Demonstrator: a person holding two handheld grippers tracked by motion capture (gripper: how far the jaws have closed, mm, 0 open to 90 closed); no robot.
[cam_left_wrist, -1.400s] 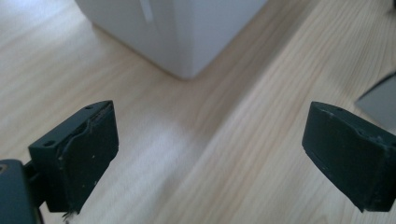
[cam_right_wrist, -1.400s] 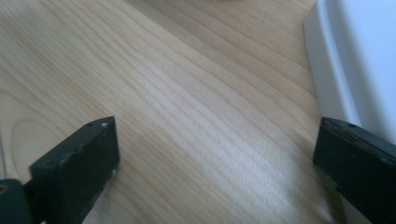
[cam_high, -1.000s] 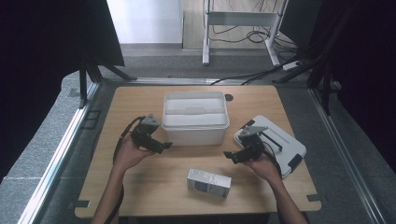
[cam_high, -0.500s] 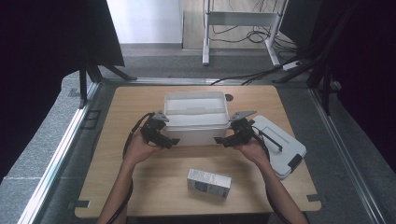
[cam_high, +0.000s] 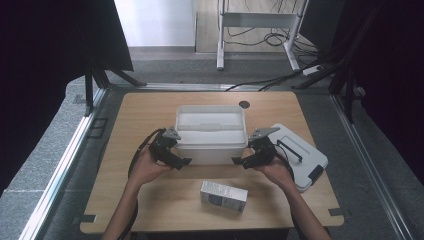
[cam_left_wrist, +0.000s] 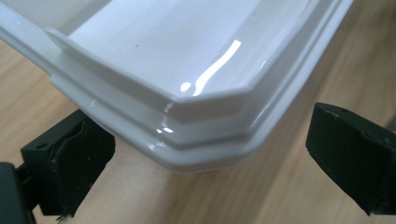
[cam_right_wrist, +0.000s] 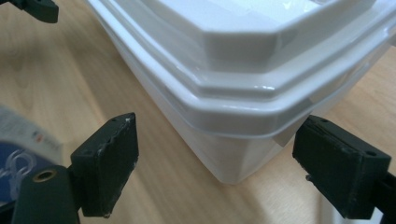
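**Visitor:** As I can't see the table, could you walk me across it from left to right?

**Onlooker:** From above, the left gripper (cam_high: 183, 161) sits at the near left corner of a white plastic tub (cam_high: 211, 134), which stands open-topped in the middle of the wooden table (cam_high: 140, 115). Its jaws stand wide apart, with the tub's corner between them and no pad pressing on it. The right gripper (cam_high: 237, 160) mirrors it at the near right corner. Its jaws have just been closing a little, yet they remain wide, with the corner between them and nothing clamped. Right of that hand lies a white lid (cam_high: 305, 155) with dark clips, flat on the table and touching nothing else.

**Visitor:** Any writing anywhere?

**Onlooker:** Nearer the person, between the forearms, lies a small carton (cam_high: 223, 196), white with a dark blue panel. It carries print, but it is too small and blurred to read. The tub and lid show no label.

**Visitor:** Do the close cameras add anything?

**Onlooker:** Yes. The left gripper view shows the tub's glossy stepped rim (cam_left_wrist: 201, 140) and its cut-off corner, with one black pad (cam_left_wrist: 70, 163) close under the rim's edge. The right gripper view shows the tub's wall reaching down to the wood, a corner of the carton at lower left, and the other gripper's tip far off at top left.
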